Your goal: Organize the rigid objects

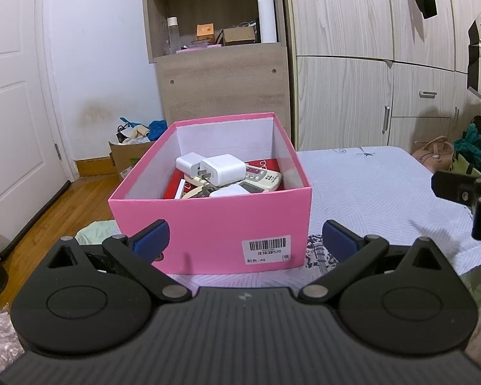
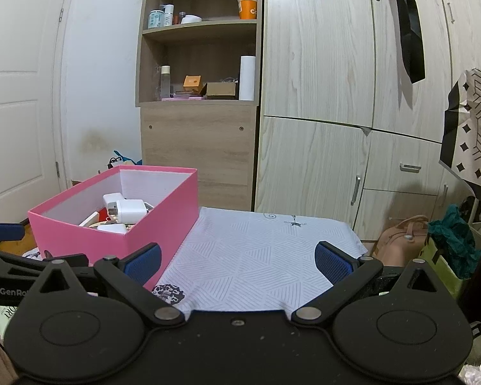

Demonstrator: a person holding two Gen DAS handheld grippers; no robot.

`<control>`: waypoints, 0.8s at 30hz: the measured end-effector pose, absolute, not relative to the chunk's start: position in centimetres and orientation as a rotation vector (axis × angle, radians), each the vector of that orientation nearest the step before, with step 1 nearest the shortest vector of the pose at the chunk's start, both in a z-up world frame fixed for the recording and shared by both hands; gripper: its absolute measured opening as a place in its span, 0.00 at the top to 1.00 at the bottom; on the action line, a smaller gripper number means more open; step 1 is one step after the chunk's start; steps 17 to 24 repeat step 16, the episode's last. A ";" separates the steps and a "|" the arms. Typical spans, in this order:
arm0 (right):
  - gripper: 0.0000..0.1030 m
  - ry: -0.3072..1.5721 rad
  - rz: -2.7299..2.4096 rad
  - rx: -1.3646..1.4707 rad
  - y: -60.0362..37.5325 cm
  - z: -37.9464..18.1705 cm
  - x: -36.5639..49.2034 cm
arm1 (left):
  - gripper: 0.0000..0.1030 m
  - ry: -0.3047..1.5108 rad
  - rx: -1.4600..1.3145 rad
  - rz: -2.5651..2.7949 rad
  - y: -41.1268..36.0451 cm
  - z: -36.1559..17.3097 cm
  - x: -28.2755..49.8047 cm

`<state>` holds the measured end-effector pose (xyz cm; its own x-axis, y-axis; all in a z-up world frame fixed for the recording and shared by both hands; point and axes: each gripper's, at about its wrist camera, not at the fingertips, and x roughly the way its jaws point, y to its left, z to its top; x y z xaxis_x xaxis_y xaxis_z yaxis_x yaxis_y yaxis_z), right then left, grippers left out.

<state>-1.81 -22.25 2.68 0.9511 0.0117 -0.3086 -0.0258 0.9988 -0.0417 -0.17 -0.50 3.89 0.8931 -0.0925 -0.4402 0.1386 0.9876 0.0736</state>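
Observation:
A pink box (image 1: 208,224) stands on a white patterned cloth (image 1: 368,192). It holds white chargers (image 1: 223,169), remote controls (image 1: 263,178) and a red item (image 1: 173,186). My left gripper (image 1: 245,240) is open and empty, just in front of the box's near wall. The box shows at the left in the right wrist view (image 2: 163,211), with chargers (image 2: 130,210) inside. My right gripper (image 2: 237,261) is open and empty, over the cloth (image 2: 256,250) to the right of the box. Part of the right gripper shows at the right edge (image 1: 465,192).
A wooden shelf unit (image 1: 215,48) and wardrobes (image 1: 368,64) stand behind. A white door (image 1: 9,96) is at the left. A cardboard box with clutter (image 1: 128,150) sits on the wooden floor. Bags (image 2: 407,237) lie at the right beyond the cloth's edge.

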 end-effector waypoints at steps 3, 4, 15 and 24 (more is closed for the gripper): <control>0.00 0.316 0.014 -0.053 -22.2 2.6 -1.7 | 0.00 0.448 0.096 -0.118 -0.4 3.9 -0.3; 0.00 0.318 0.015 -0.053 -22.1 2.6 -1.6 | 0.00 0.446 0.092 -0.116 -0.4 3.9 -0.2; 0.00 0.325 0.013 -0.061 -21.9 2.6 -1.6 | 0.00 0.415 0.091 -0.096 -0.2 4.0 -0.5; 0.00 0.325 0.011 -0.060 -22.0 2.6 -1.6 | 0.00 0.417 0.095 -0.097 -0.2 4.0 -0.5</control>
